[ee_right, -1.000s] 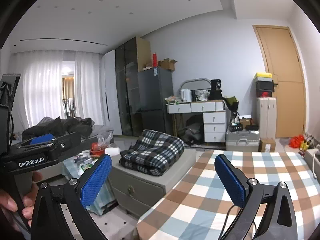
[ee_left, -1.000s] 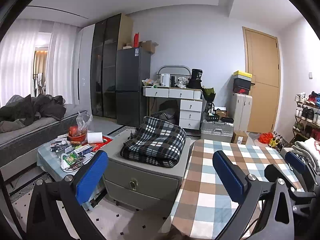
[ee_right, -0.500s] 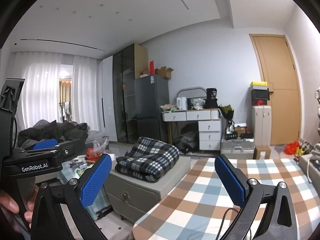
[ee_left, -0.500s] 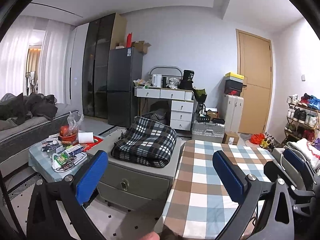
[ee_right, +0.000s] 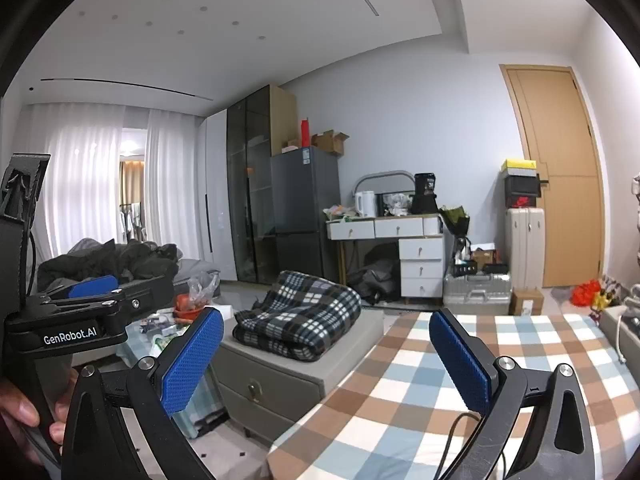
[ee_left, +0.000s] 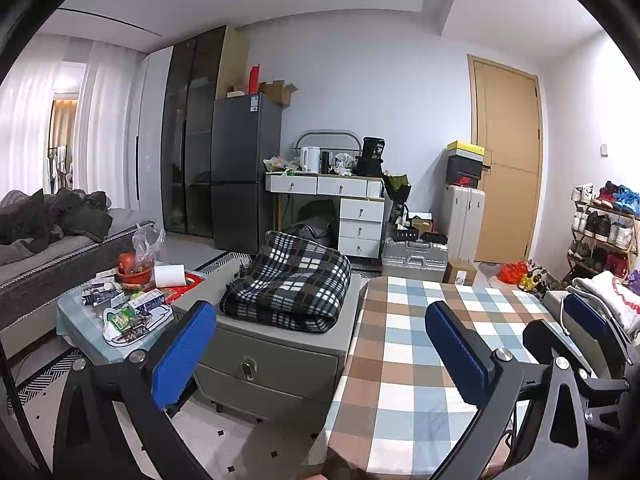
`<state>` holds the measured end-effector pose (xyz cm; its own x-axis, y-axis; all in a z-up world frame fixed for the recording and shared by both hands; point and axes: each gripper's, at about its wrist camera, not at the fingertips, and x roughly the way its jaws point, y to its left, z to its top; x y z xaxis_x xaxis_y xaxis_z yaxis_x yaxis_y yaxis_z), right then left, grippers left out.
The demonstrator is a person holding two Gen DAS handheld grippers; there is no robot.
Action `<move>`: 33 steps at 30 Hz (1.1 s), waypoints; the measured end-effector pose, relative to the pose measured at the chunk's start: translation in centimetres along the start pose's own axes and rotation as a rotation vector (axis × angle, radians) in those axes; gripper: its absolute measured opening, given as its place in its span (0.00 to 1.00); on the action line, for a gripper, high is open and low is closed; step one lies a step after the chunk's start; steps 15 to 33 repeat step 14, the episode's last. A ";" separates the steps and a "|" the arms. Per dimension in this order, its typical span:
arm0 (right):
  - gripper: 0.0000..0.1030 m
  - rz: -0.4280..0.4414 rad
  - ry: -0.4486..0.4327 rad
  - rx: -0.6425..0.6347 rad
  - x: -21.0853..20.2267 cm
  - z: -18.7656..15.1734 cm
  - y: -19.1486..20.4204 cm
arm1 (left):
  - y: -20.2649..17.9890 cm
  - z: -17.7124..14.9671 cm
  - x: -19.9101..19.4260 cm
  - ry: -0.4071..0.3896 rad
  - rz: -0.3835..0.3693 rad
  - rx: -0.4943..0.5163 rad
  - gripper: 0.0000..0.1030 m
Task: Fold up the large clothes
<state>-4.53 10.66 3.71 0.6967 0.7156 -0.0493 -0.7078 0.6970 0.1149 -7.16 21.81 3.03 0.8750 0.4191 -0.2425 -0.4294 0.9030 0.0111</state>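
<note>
Plaid blanket [ee_right: 298, 314] — "GenRobot.AI" on left gripper [ee_right: 70, 336]

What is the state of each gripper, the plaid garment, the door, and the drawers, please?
left gripper: open, holding nothing.
right gripper: open, holding nothing.
plaid garment: folded, lying on the grey cabinet.
wooden door: closed.
grey cabinet drawers: closed.
checkered table: bare, no garment on it.

Soft plaid cloth [ee_left: 286, 286], matt
</note>
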 end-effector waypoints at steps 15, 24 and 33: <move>1.00 -0.023 -0.010 0.033 0.1 0.2 -0.8 | -0.7 -0.1 0.4 0.041 -0.063 -0.011 0.99; 1.00 -0.023 -0.010 0.033 0.1 0.2 -0.8 | -0.7 -0.1 0.4 0.041 -0.063 -0.011 0.99; 1.00 -0.023 -0.010 0.033 0.1 0.2 -0.8 | -0.7 -0.1 0.4 0.041 -0.063 -0.011 0.99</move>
